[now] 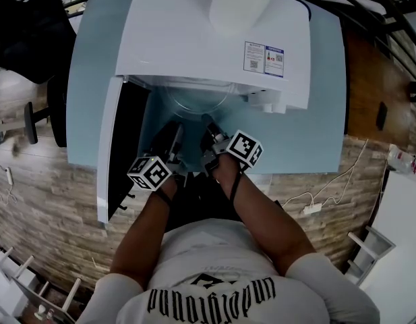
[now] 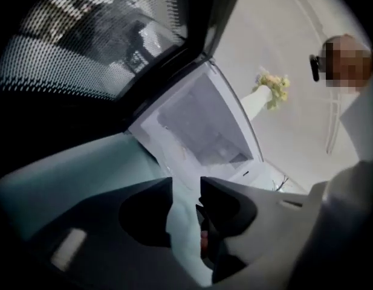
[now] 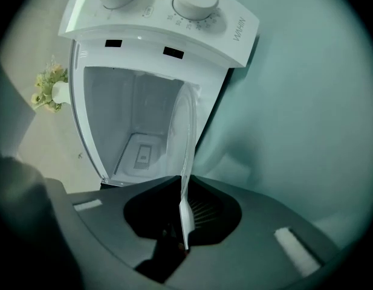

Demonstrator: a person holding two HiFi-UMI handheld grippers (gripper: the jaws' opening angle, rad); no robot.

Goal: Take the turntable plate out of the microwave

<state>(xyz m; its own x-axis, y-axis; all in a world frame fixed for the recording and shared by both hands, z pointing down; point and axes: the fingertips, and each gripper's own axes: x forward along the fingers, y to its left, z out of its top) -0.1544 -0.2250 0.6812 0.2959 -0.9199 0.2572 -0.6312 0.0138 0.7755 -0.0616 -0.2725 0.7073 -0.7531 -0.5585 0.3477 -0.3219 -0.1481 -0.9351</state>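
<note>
The right gripper's [image 3: 185, 183] fingers clamp the rim of the turntable plate [image 3: 184, 138], seemingly partway out of the microwave [image 3: 162, 41], while the left gripper's [image 2: 186, 183] fingers stand apart, empty; drawing it clear remains.

the brand "wahin" stands on the microwave [image 3: 144, 26] front beside a dial [image 3: 196, 2]; sticker [image 1: 264, 59] print is illegible.
</note>
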